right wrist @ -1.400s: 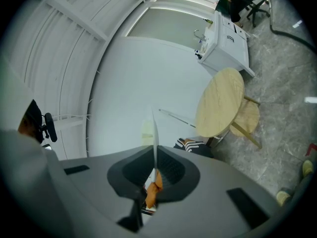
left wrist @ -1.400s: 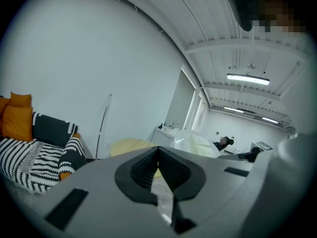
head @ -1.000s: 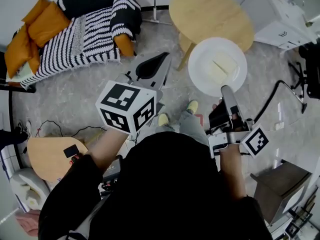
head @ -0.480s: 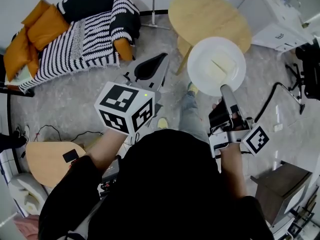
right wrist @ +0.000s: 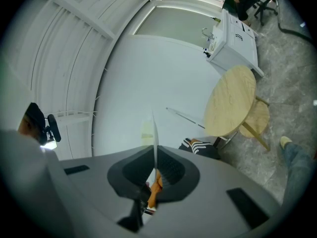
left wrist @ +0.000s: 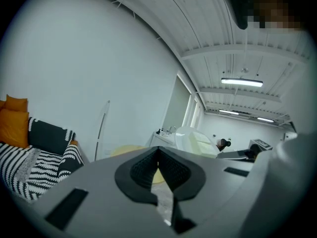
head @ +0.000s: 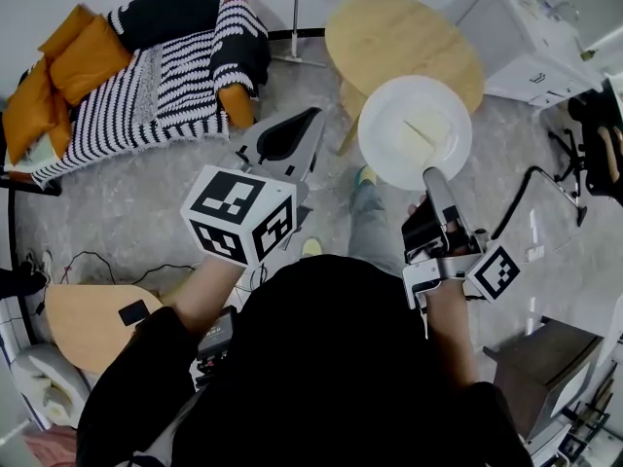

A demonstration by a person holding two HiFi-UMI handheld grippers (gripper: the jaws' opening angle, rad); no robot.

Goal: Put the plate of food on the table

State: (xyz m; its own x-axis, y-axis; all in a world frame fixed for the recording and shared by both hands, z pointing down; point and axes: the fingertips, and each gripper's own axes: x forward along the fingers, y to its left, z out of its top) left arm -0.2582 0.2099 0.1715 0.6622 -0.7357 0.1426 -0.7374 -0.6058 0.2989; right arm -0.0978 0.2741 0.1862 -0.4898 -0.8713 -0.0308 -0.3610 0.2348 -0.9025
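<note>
Plate of food (head: 414, 129) hangs in the air, its near rim clamped between the closed jaws of my right gripper (head: 429, 175). In the right gripper view I see the thin white rim edge-on, pinched between the pads. From the head view the plate overlaps the near edge of the round wooden tabletop (head: 389, 22). I count one plate, carrying what look like two pale flat slices (head: 428, 126). My left gripper (head: 313, 115), off the tabletop's near left, has its jaw tips together, nothing between them.
</note>
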